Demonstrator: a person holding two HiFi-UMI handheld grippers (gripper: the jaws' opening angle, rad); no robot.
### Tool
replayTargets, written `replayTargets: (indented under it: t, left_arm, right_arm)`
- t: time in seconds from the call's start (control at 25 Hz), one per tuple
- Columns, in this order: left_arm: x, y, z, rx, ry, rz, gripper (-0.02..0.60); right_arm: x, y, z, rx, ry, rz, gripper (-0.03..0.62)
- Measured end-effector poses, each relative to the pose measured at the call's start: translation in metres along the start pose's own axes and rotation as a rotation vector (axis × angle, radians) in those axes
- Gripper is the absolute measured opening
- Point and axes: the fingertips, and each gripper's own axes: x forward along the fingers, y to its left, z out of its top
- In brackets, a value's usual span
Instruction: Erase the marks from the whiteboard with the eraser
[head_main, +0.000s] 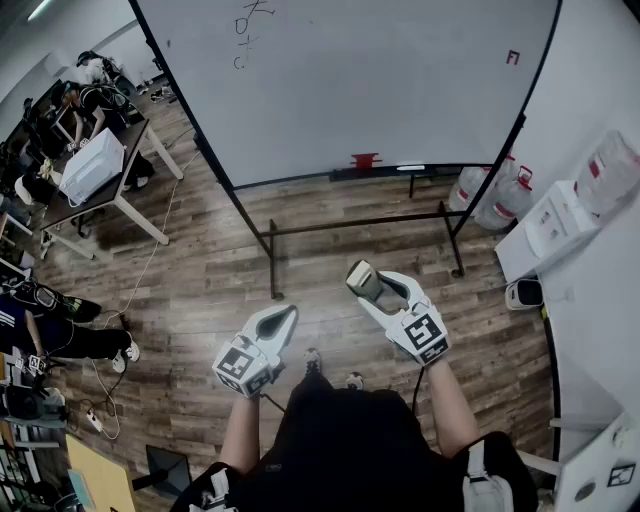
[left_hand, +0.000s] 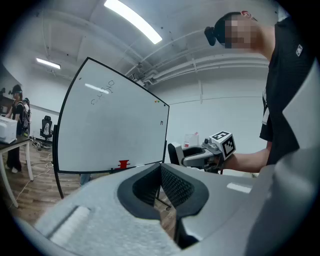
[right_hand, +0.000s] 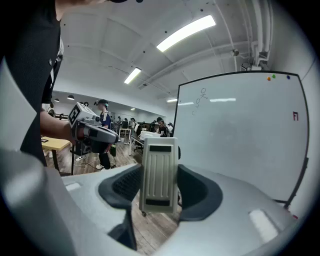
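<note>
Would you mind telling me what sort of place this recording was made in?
Probably an open-plan office or lab: a freestanding whiteboard stands on a wood-look floor, people work at desks nearby, and long strip lights hang overhead.

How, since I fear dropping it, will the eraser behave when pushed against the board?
Probably stiff: the eraser looks like a ribbed plastic block, held upright in the right tongs. Likely light, being slim. It may pivot when pressed on the whiteboard, since only its sides are pinched.
</note>
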Motion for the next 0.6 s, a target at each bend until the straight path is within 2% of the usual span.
replayTargets:
  t: [0.16, 0.6]
  left_arm:
    - [-0.0015, -0.002, -0.0094, 0.011, -0.001, -0.022, 0.009]
    - [-0.0083, 0.0005, -0.0122, 0.015, -0.006, 0.008, 0.009]
  right_arm:
    - [-0.002, 0.0006, -0.0021, 0.005, -0.001, -0.007, 0.229]
    - [-0.0041, 0.0029, -0.0042, 0.048, -0.014, -0.004, 0.229]
